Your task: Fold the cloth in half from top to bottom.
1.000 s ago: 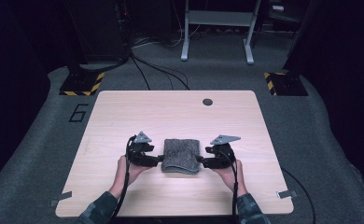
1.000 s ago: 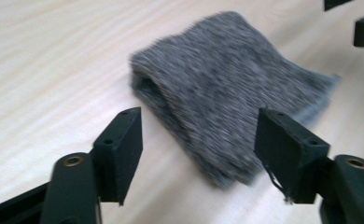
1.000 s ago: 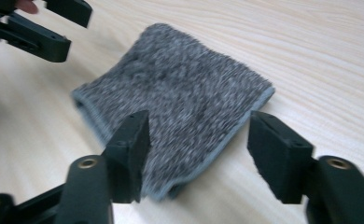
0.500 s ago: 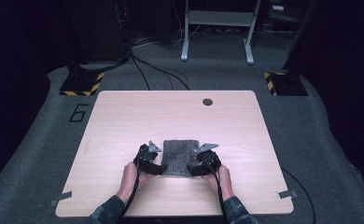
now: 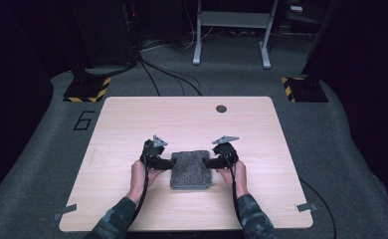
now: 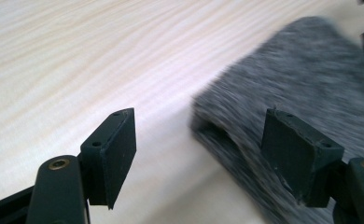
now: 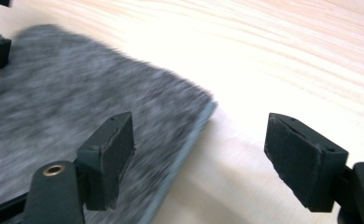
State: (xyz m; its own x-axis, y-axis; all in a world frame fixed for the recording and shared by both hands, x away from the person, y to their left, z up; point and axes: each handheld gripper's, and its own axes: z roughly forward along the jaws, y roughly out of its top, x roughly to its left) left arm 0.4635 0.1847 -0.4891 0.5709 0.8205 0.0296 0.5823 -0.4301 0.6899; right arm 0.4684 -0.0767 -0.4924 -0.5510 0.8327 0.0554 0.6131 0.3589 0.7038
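**Me:** Between my left gripper's [image 6: 196, 154] jaws, low in the left gripper view, lies bare wood and the near corner of the grey cloth [image 6: 306, 88]. The jaws stand wide apart and clamp nothing. One pad [image 6: 117, 154] hangs over the table [image 6: 77, 56], the other in front of the cloth.

**Partner:** And the other side?

**Me:** Much the same. My right gripper [image 7: 208, 161] is spread wide too, one pad [image 7: 112, 156] over the cloth [image 7: 77, 121], the other over wood [image 7: 311, 56], with the cloth's edge running between them.

**Partner:** So what makes a good grab?

**Me:** My guess is I'm about to pinch both side edges. I'd get each lower jaw under the fold, close on every layer and keep both hands level, so the cloth doesn't skew.

**Partner:** What does the high view add?

**Me:** The layout. The cloth [image 5: 191, 169] sits folded, lower centre of the frame on the table [image 5: 132, 119], with the left gripper [image 5: 164, 162] at its left edge and the right gripper [image 5: 209, 162] at its right. It cannot show the layered opening at the cloth's edge; the left gripper view does, though blurred. A small dark disc [image 5: 221, 108] sits upper centre, well apart.
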